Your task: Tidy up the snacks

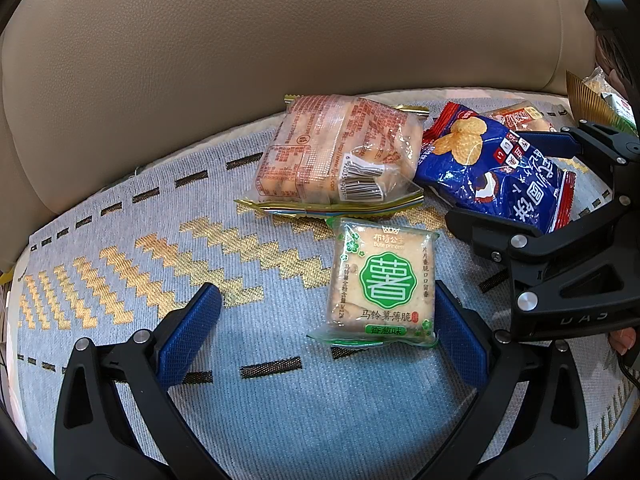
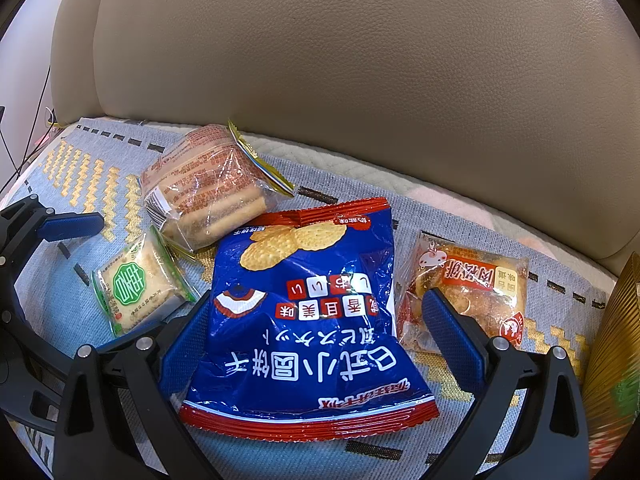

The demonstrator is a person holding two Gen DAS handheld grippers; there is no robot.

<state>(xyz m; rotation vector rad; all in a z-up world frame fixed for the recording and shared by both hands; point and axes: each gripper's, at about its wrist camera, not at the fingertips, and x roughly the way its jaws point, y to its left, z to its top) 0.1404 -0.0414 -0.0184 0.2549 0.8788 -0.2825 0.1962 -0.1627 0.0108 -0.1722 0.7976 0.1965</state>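
A small green-labelled cracker packet point(image 1: 381, 284) point(image 2: 138, 280) lies on the patterned seat cover, against the right finger of my open left gripper point(image 1: 326, 332) point(image 2: 116, 276). A clear sandwich-biscuit pack point(image 1: 340, 152) point(image 2: 208, 188) lies just behind it. The blue-and-red round-biscuit bag point(image 2: 308, 316) point(image 1: 492, 168) lies between the spread fingers of my open right gripper point(image 2: 316, 344) point(image 1: 508, 178), which straddles it. An orange pastry packet point(image 2: 468, 292) point(image 1: 520, 116) rests beside the right finger.
The beige leather sofa backrest point(image 1: 240, 40) point(image 2: 360, 60) rises right behind the snacks. A gold ribbed container point(image 2: 616, 344) point(image 1: 588, 100) stands at the right edge. The blue-and-gold seat cover point(image 1: 120, 264) stretches out to the left.
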